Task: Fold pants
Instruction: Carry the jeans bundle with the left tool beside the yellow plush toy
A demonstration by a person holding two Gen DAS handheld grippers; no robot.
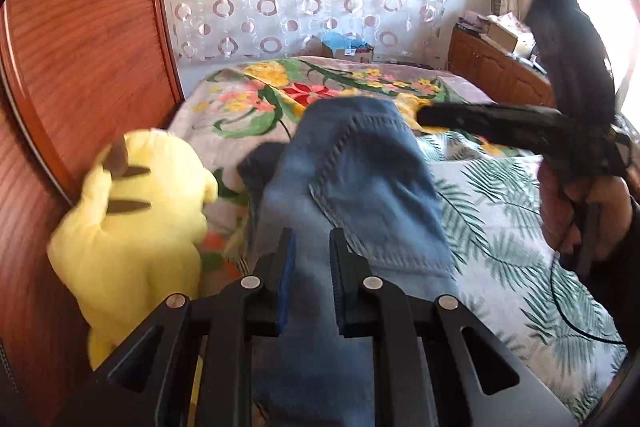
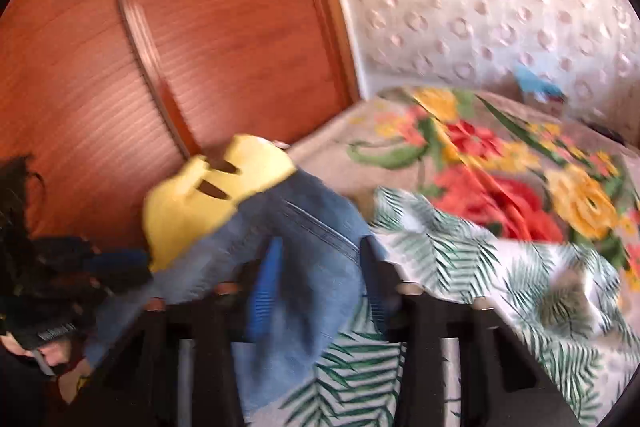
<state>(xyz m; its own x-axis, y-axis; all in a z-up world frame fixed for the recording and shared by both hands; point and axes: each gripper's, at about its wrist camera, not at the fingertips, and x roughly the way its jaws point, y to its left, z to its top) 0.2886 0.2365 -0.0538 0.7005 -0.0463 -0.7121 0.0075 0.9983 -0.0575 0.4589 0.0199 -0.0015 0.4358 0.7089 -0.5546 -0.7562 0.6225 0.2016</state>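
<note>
Pants (image 1: 360, 179): faded blue denim with a stitched back pocket, bunched on my bed (image 1: 520, 227) beside the yellow plush (image 1: 136, 227).
Left fingers (image 1: 312, 247): pinching the denim.
Right fingers (image 2: 320, 259): pinching denim too.

I see daylight blowing out the window (image 1: 592, 7) at my left view's upper right. My right view is smeared with motion blur; both bend and darken at the rims.

Home bedroom, floral bed blanket (image 1: 256, 99), plush toy (image 1: 132, 227) (yellow), wardrobe (image 1: 80, 47)
</note>
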